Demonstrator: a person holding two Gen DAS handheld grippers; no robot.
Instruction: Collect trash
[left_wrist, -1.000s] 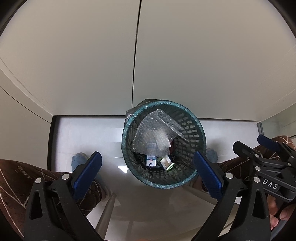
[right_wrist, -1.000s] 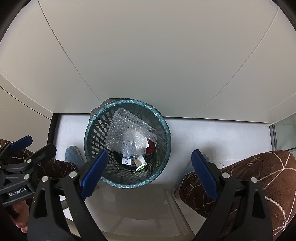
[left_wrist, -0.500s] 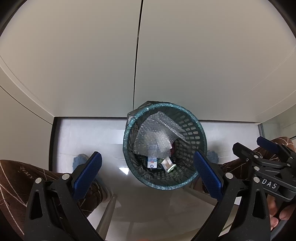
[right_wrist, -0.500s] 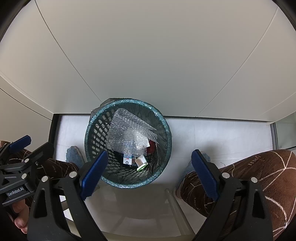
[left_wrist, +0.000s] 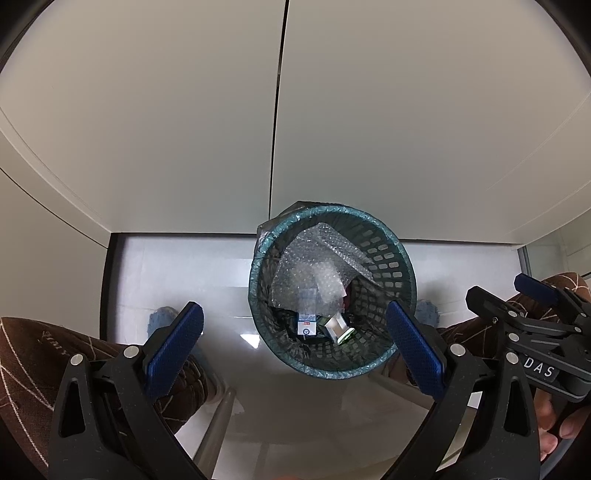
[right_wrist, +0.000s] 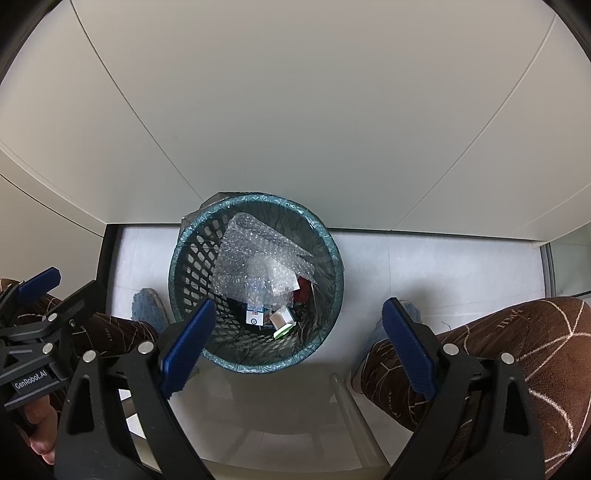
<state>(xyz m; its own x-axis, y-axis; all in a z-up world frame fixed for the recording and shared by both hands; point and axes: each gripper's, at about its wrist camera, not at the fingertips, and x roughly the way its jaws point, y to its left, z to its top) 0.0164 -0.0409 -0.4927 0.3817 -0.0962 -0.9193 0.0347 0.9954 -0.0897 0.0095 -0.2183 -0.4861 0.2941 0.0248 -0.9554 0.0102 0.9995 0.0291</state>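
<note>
A: Trash is already down in the teal plastic lattice wastebasket (left_wrist: 332, 291), on the pale floor against the white cabinet doors (left_wrist: 369, 110). I can pick out a crumpled sheet of clear bubble wrap (right_wrist: 258, 266), a small white carton with a blue label (right_wrist: 255, 316) and a white box with a green end (right_wrist: 282, 321).

B: And the tools?

A: Left gripper (left_wrist: 291, 345) is above the basket, blue pads wide apart, nothing between them. Right gripper (right_wrist: 295, 345) likewise: spread and empty.

B: So which step is this?

A: My read is a drop just finished, or a check of the bin. No loose litter shows on the floor around the basket, so the next move calls for turning away to find more.

B: Room?

A: Tight. The person's brown-trousered legs (right_wrist: 498, 350) flank the basket on both sides, the cabinet is right behind it, and a pale frame rail (right_wrist: 354, 413) runs in front. Straight up looks clearest.
</note>
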